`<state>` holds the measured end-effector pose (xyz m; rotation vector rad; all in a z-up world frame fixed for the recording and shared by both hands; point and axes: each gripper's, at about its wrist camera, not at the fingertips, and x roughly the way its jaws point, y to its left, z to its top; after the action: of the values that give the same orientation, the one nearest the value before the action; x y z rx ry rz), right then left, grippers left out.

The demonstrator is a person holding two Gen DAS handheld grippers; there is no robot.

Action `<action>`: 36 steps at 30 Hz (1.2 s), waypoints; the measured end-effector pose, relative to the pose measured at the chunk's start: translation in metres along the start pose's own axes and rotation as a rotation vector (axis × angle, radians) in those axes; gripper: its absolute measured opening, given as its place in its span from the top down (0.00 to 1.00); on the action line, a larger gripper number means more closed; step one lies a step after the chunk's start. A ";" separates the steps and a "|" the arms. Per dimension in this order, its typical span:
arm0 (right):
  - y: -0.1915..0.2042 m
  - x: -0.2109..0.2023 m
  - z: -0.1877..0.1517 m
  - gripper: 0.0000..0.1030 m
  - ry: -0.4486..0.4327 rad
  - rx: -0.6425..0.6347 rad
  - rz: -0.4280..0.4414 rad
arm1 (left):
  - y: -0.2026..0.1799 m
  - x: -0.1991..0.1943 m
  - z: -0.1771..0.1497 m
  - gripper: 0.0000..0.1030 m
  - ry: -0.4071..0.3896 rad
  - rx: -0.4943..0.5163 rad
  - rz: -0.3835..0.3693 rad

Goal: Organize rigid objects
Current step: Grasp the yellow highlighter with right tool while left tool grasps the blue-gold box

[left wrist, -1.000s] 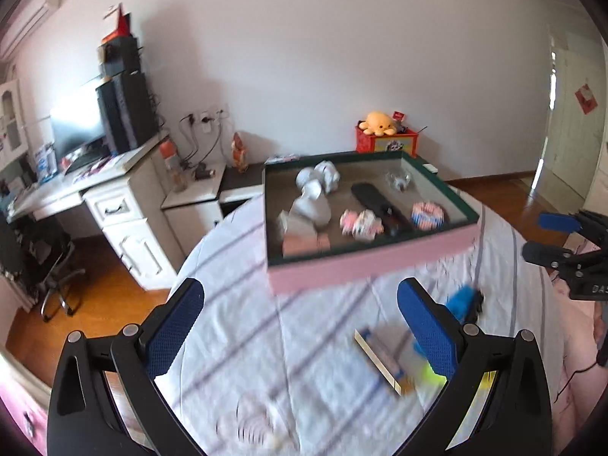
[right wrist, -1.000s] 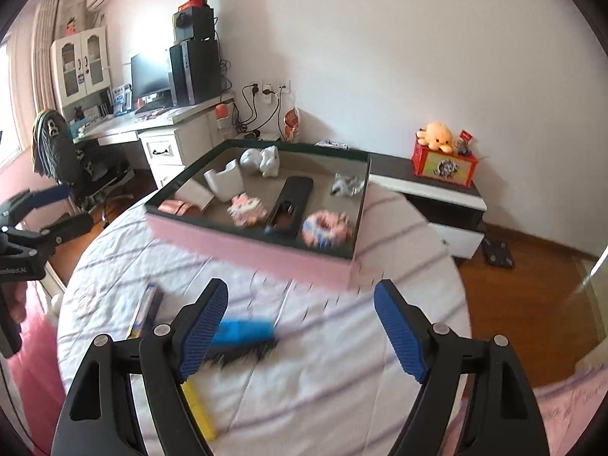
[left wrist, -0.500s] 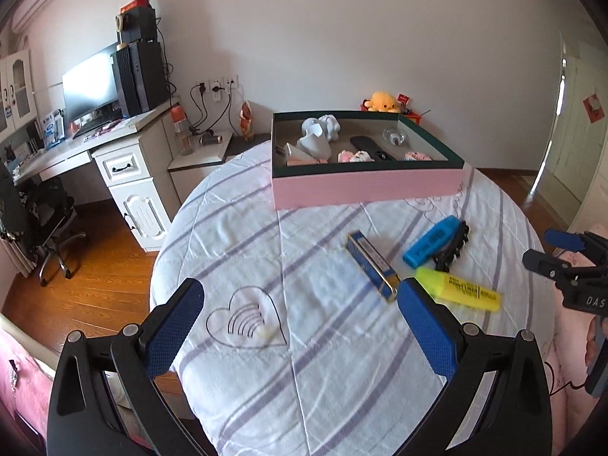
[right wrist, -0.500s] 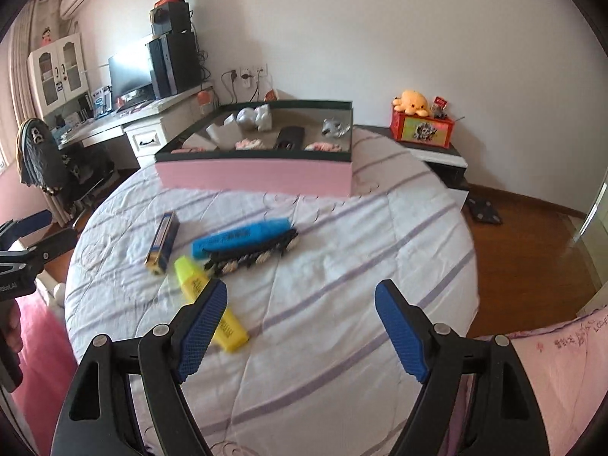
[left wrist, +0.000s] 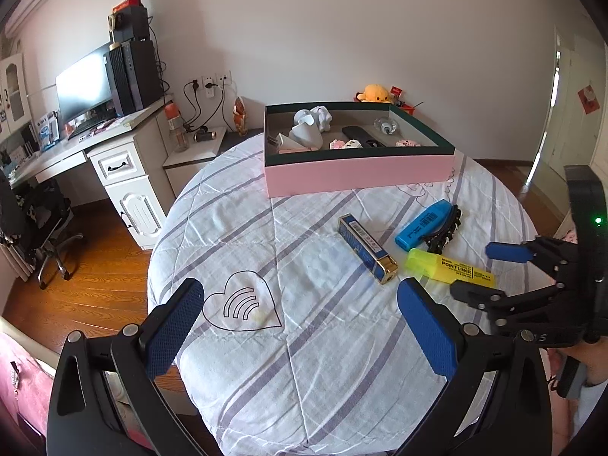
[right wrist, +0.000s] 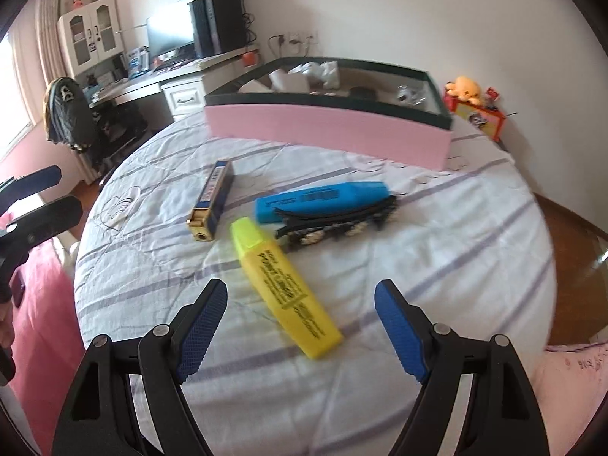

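Four loose items — yellow highlighter (right wrist: 285, 285), blue highlighter (right wrist: 323, 199), hair clip (right wrist: 338, 224), blue-and-gold box (right wrist: 212, 199) — lie before the pink tray (left wrist: 357, 176) (partly filled); right gripper (right wrist: 300, 326) and left gripper (left wrist: 300, 323) both spread, empty.

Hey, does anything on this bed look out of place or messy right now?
Yes. Four items lie loose outside the pink box: a yellow highlighter, a blue highlighter, a black beaded hair clip touching it, and a blue-and-gold lighter.

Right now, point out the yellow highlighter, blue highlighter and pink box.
yellow highlighter (right wrist: 283, 288), right wrist view, middle of barrel
blue highlighter (right wrist: 323, 200), right wrist view, middle of barrel
pink box (left wrist: 357, 174), left wrist view, front wall
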<state>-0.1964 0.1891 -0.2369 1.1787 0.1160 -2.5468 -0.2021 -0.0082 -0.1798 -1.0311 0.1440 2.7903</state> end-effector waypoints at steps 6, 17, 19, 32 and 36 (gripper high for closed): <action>0.001 0.011 -0.003 0.48 0.017 -0.020 0.001 | 0.000 0.006 0.000 0.00 0.015 -0.005 -0.002; -0.032 -0.017 -0.022 0.74 -0.010 0.039 -0.027 | -0.025 0.029 0.002 0.00 0.057 0.015 -0.035; -0.040 -0.022 -0.024 0.74 -0.029 0.058 -0.051 | -0.030 0.035 0.004 0.00 0.064 0.013 -0.038; -0.059 -0.011 -0.025 0.74 -0.060 0.111 -0.026 | -0.057 0.095 0.016 0.00 0.147 -0.019 0.026; -0.062 -0.009 -0.023 0.74 -0.064 0.118 -0.020 | -0.058 0.111 0.015 0.00 0.172 -0.019 0.032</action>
<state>-0.1950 0.2546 -0.2494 1.1411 -0.0380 -2.6382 -0.2843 0.0640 -0.2432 -1.2841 0.1563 2.7328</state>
